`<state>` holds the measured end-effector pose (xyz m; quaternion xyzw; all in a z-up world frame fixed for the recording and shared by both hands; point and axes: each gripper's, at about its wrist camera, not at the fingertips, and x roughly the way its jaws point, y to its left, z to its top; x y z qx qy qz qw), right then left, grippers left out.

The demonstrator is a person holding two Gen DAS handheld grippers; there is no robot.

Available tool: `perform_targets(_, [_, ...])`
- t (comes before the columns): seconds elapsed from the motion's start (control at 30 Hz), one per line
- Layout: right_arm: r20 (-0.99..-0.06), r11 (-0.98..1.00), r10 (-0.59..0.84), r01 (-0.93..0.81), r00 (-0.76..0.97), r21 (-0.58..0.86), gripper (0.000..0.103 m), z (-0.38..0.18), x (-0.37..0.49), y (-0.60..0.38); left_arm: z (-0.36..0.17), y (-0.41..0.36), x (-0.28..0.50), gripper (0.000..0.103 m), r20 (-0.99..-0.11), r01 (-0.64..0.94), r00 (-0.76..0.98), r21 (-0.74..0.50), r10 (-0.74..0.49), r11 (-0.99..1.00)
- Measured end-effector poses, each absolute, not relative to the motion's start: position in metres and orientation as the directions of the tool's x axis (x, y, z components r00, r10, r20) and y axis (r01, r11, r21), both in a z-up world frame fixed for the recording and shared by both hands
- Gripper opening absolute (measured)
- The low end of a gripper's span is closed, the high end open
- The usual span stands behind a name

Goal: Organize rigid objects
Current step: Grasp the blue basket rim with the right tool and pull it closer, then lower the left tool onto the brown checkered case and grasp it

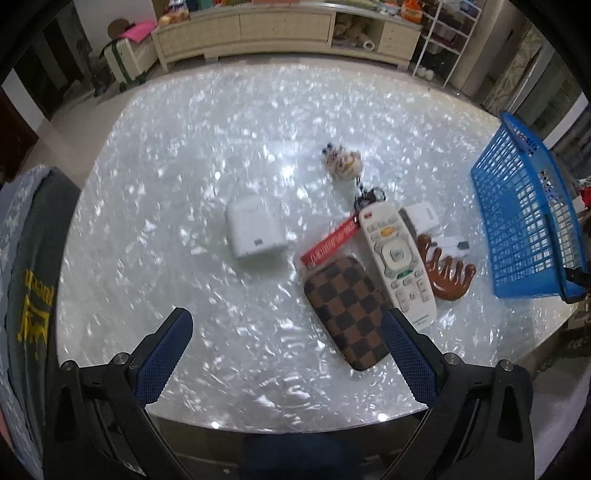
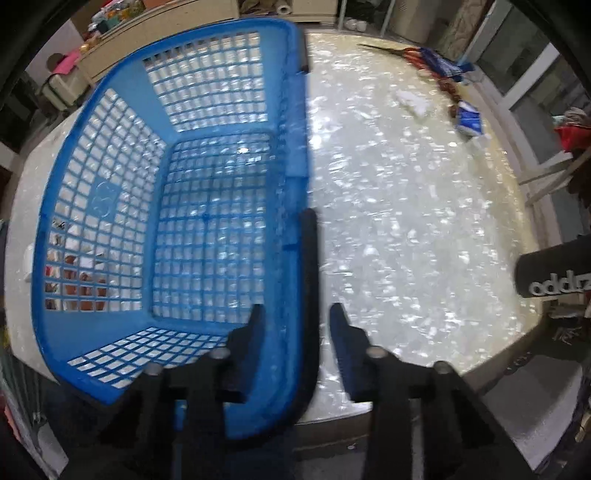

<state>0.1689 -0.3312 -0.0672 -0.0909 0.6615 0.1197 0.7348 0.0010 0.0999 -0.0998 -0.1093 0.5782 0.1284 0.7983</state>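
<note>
My left gripper (image 1: 288, 328) is open and empty above the table's near edge. Just beyond its right finger lies a brown checkered case (image 1: 347, 314). Beside it lie a white remote (image 1: 397, 258), a red flat pack (image 1: 330, 240), a brown wooden comb (image 1: 447, 271), a white box (image 1: 255, 230), a small white box (image 1: 423, 216) and a figurine keychain (image 1: 343, 160). The blue basket (image 1: 524, 221) stands tilted at the right. In the right wrist view my right gripper (image 2: 295, 314) straddles the empty basket's near right rim (image 2: 295, 236), one finger inside, one outside.
The shiny white table (image 2: 406, 206) carries scissors (image 2: 399, 51), blue packets (image 2: 469, 122) and a white lump (image 2: 413, 101) at its far right edge. A black object (image 2: 554, 269) sits at the right edge. A cabinet (image 1: 258, 29) and wire rack (image 1: 443, 40) stand behind.
</note>
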Motion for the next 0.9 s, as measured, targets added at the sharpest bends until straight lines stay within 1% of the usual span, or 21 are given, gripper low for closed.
perform_targets(0.03, [-0.993, 0.952, 0.072, -0.304, 0.097, 0.039, 0.018, -0.069, 0.168, -0.331, -0.105, 0.098, 0.001, 0.102, -0.955, -0.34, 0.289, -0.037, 0.067, 0.94])
perform_targets(0.13, [-0.99, 0.953, 0.065, -0.303, 0.125, 0.024, 0.016, -0.071, 0.167, -0.334, -0.122, 0.09, 0.003, 0.102, -0.969, -0.37, 0.239, -0.032, 0.062, 0.928])
perform_targets(0.2, [-0.988, 0.952, 0.07, -0.305, 0.135, 0.026, 0.013, -0.07, 0.166, -0.335, -0.132, 0.086, 0.004, 0.102, -0.975, -0.388, 0.219, -0.041, 0.049, 0.921])
perform_targets(0.37, [-0.986, 0.947, 0.093, -0.318, 0.137, 0.045, 0.013, -0.068, 0.162, -0.332, -0.154, 0.077, 0.014, 0.102, -0.984, -0.436, 0.178, -0.054, 0.027, 0.899])
perform_targets(0.47, [-0.984, 0.945, 0.113, -0.319, 0.135, 0.065, 0.013, -0.068, 0.161, -0.333, -0.164, 0.073, 0.022, 0.102, -0.987, -0.46, 0.162, -0.086, -0.012, 0.884])
perform_targets(0.57, [-0.983, 0.943, 0.131, -0.322, 0.131, 0.083, 0.013, -0.068, 0.16, -0.332, -0.178, 0.071, 0.028, 0.102, -0.993, -0.485, 0.116, -0.07, -0.016, 0.871])
perform_targets(0.8, [-0.977, 0.933, 0.172, -0.339, 0.126, 0.121, 0.013, -0.067, 0.159, -0.334, -0.199, 0.067, 0.037, 0.102, -0.997, -0.528, 0.075, -0.067, -0.031, 0.847])
perform_targets(0.9, [-0.975, 0.931, 0.182, -0.341, 0.126, 0.129, 0.013, -0.067, 0.16, -0.335, -0.205, 0.065, 0.04, 0.102, -0.998, -0.54, 0.06, -0.044, -0.014, 0.84])
